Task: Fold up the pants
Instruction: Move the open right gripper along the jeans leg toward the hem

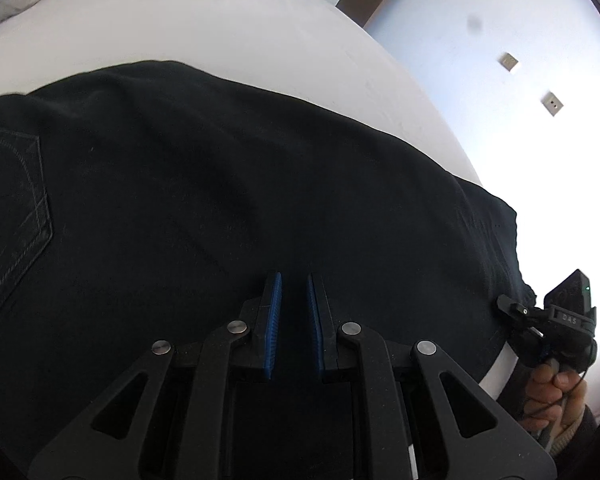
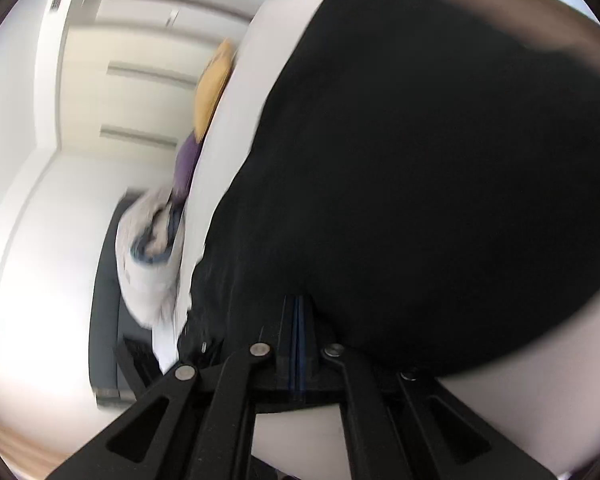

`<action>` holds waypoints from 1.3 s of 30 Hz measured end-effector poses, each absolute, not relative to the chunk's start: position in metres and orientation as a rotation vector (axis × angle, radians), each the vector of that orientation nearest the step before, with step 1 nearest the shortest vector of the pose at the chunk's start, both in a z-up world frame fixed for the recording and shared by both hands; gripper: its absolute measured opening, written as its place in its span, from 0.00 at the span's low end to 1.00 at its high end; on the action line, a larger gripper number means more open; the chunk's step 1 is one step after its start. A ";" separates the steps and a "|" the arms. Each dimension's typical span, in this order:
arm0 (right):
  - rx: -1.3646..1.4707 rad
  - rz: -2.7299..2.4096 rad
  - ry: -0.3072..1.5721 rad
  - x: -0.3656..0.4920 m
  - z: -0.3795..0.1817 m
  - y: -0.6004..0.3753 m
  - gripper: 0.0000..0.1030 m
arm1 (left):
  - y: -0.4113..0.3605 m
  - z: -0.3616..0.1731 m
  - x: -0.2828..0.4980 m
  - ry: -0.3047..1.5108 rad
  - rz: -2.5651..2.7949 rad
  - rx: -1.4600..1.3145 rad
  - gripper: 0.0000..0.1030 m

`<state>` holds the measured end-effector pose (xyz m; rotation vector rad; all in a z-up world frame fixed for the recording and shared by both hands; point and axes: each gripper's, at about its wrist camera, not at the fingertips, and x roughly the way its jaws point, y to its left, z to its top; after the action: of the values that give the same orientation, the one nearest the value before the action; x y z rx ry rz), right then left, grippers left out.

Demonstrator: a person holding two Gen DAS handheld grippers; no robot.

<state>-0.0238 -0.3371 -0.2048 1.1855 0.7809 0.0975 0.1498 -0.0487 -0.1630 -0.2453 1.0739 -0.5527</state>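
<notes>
The black pants [image 1: 220, 184] are spread flat on a white bed [image 1: 180, 28], and in the left wrist view their long axis is seen running from about 9 o'clock, where a stitched back pocket [image 1: 16, 200] marks the seat end, toward 4 o'clock, where the cloth ends at the bed's edge. The left gripper [image 1: 294, 280] is held over the near long edge at 6 o'clock; its blue pads [image 1: 274, 312] stand only a narrow gap apart, and whether dark fabric is pinched in that gap cannot be told. The right gripper [image 1: 512, 308] is seen at 4 o'clock, at the far end of the same near edge, carried by a hand [image 1: 552, 392]. In the right wrist view its jaws are pressed together on the pants' edge [image 2: 300, 312], with the cloth spreading away toward 1 o'clock. The coming fold is judged to turn on both grippers sitting along 1 long edge, so that this edge can be carried across toward the far edge at 12 o'clock.
</notes>
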 end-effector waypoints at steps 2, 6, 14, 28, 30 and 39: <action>1.193 -0.001 0.742 -0.051 -0.201 -0.361 0.00 | -0.039 -0.167 0.142 1.076 -0.565 -0.284 0.12; 1.084 -0.212 0.730 -0.083 -0.171 -0.387 0.03 | -0.024 -0.171 0.120 1.079 -0.570 -0.317 0.12; 1.124 0.190 0.738 -0.026 -0.143 -0.329 0.41 | -0.018 -0.173 0.087 1.081 -0.555 -0.343 0.12; 0.983 -0.163 0.795 -0.077 -0.151 -0.397 0.20 | -0.002 -0.120 0.090 0.984 -0.507 -0.267 0.12; 1.000 -0.134 0.764 -0.083 -0.139 -0.404 0.36 | 0.003 -0.111 0.118 0.949 -0.485 -0.261 0.12; 1.211 -0.167 0.737 -0.095 -0.151 -0.387 0.41 | 0.014 -0.175 0.167 1.050 -0.420 -0.371 0.12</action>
<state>-0.0946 -0.3868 -0.1515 1.2110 0.7375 -0.1667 0.1668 0.0136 -0.1749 -0.3714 1.0504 -0.4199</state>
